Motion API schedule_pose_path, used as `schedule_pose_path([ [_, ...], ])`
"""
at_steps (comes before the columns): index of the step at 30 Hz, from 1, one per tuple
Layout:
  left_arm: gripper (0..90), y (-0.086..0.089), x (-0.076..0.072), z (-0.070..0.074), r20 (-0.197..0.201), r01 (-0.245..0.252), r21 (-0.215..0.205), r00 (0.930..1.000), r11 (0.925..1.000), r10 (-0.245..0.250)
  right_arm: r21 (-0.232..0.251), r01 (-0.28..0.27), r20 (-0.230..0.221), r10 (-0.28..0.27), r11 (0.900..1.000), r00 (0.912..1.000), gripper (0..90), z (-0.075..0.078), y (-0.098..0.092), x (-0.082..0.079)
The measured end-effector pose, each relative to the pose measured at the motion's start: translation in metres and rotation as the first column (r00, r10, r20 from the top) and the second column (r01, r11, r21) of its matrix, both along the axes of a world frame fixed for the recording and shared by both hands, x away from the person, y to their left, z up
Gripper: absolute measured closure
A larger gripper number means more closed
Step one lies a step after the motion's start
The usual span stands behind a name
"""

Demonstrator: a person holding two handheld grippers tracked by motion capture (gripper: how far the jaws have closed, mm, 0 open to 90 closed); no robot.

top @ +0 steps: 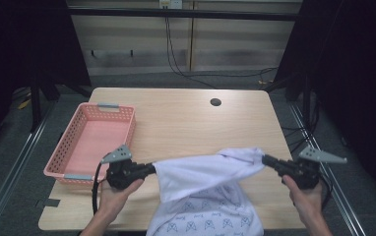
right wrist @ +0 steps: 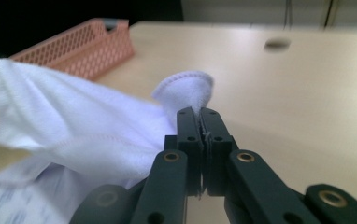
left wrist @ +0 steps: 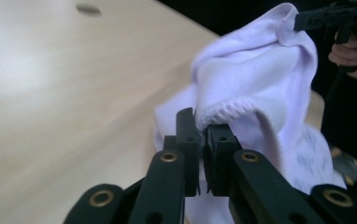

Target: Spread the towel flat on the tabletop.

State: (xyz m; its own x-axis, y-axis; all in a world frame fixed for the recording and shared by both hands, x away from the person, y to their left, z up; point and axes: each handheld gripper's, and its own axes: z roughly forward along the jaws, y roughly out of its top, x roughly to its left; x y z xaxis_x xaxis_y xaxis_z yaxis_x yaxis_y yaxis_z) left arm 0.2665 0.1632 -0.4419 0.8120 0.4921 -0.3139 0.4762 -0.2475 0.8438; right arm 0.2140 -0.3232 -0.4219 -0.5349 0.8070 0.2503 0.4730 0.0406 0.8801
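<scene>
The left hand-held gripper [top: 152,168] has its jaws closed on a hemmed edge of the white garment [top: 210,187], the cloth pinched between its pads. The right hand-held gripper [top: 265,160] is clamped on another edge of the same garment, a fold of cloth standing up above its jaws. The garment hangs stretched between the two over the near part of the tabletop [top: 186,118], its patterned lower part drooping past the near edge. A pink basket [top: 95,140] sits at the left.
</scene>
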Motion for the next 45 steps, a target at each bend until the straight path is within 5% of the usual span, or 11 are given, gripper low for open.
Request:
schedule_pose_path([
  [5,70.8,-0.007,-0.016,-0.011,-0.040,0.026,0.065,0.9989,0.9975,-0.023,-0.042,-0.043,-0.110,0.039,0.998,0.9932,78.5,-0.035,0.003,-0.024],
  [11,57.6,0.004,-0.030,-0.002,-0.003,-0.008,0.078,1.0000,0.9969,0.008,-0.046,-0.048,-0.095,0.043,0.998,0.9946,63.6,-0.034,-0.006,-0.035],
  [17,61.3,0.020,-0.043,0.010,0.043,-0.041,0.030,0.9983,0.9987,0.040,-0.088,-0.090,-0.109,0.080,0.992,0.9908,59.8,-0.042,-0.002,-0.012],
  [22,74.6,0.014,-0.051,0.011,0.091,0.074,-0.002,0.9932,0.9972,-0.074,-0.104,-0.112,-0.156,0.095,0.988,0.9832,52.4,-0.057,-0.004,0.017],
  [26,70.2,-0.012,-0.053,-0.002,0.054,0.222,0.021,0.9733,0.9747,-0.223,-0.099,-0.167,-0.188,0.146,0.981,0.9712,53.8,-0.066,-0.001,0.027],
  [28,60.6,-0.022,-0.047,-0.018,-0.004,0.255,0.068,0.9668,0.9645,-0.255,-0.111,-0.201,-0.203,0.176,0.973,0.9633,67.8,-0.068,0.003,0.026],
  [31,53.6,-0.027,-0.038,-0.035,-0.052,0.240,0.163,0.9708,0.9571,-0.234,-0.094,-0.219,-0.196,0.197,0.971,0.9605,87.4,-0.064,0.001,0.017],
  [33,51.9,-0.029,-0.031,-0.041,-0.070,0.228,0.213,0.9735,0.9502,-0.218,-0.067,-0.210,-0.182,0.195,0.975,0.9637,88.8,-0.060,-0.004,0.010],
  [37,72.7,-0.039,-0.015,-0.053,-0.063,0.193,0.305,0.9813,0.9326,-0.182,-0.076,-0.177,-0.155,0.164,0.981,0.9742,89.4,-0.054,-0.011,-0.001],
  [39,88.8,-0.038,-0.007,-0.054,-0.070,0.187,0.286,0.9823,0.9398,-0.174,-0.053,-0.156,-0.126,0.148,0.986,0.9809,89.5,-0.047,-0.016,-0.004],
  [45,90.0,-0.033,0.018,-0.049,-0.077,0.108,0.183,0.9925,0.9773,-0.095,-0.014,0.000,-0.024,0.000,1.000,0.9997,89.8,-0.026,-0.051,-0.013],
])
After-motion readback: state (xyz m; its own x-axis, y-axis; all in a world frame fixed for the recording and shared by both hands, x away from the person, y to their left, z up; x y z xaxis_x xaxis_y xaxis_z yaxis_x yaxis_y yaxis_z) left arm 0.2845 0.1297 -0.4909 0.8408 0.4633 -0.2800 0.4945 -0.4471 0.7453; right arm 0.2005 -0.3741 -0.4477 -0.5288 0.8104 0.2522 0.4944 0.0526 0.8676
